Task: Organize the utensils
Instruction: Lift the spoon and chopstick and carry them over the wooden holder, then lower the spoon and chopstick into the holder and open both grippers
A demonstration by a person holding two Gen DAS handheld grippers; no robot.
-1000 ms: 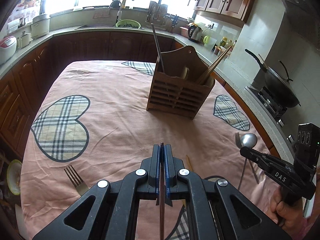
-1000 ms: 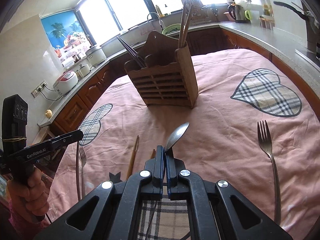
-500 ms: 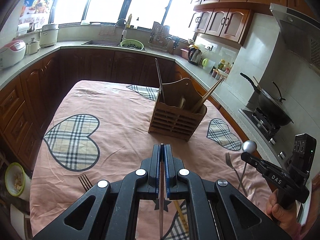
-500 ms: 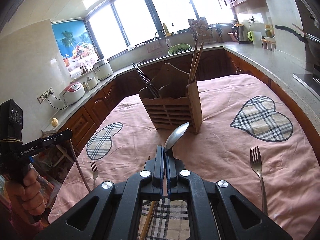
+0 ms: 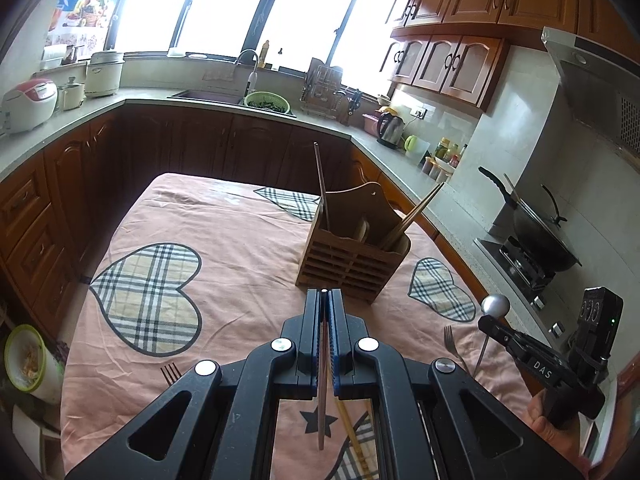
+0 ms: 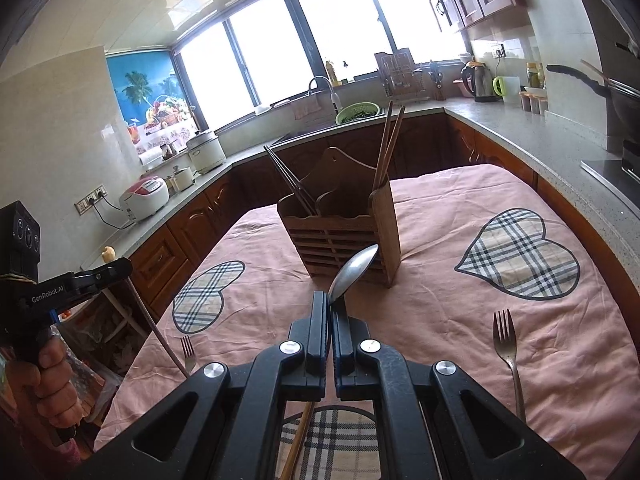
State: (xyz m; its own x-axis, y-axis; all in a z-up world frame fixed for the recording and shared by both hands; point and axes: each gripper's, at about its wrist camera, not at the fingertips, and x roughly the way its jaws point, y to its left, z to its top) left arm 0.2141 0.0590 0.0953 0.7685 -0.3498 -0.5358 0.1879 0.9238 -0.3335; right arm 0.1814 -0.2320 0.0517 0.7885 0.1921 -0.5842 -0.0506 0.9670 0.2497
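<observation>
A single reddish-brown chopstick [image 5: 322,392] is clamped between the closed fingers of the left gripper [image 5: 325,293], its tip just showing at the fingertips and its long end hanging down toward the pink tablecloth [image 5: 240,264]. In the right wrist view the same chopstick [image 6: 160,332] is seen slanting down from the left gripper [image 6: 116,270], which is gripped by a hand [image 6: 48,384].

A metal spoon [image 6: 354,270] is pinched by its handle in the closed fingers of the right gripper [image 6: 331,296], the bowl tilted up and to the right in front of the holder. From the left wrist view the spoon [image 5: 495,305] is seen bowl-up, above the right gripper [image 5: 486,322].

A slatted wooden utensil holder [image 5: 352,264] stands upright on the tablecloth, ahead of both grippers. Dark chopsticks [image 6: 290,184] lean in its left compartment and pale wooden chopsticks [image 6: 388,144] in its right one, as seen in the right wrist view.

On the cloth, a fork [image 6: 507,356] lies to the right, a second fork [image 6: 187,354] to the left, and a light wooden chopstick [image 5: 352,436] lies beneath the grippers.
</observation>
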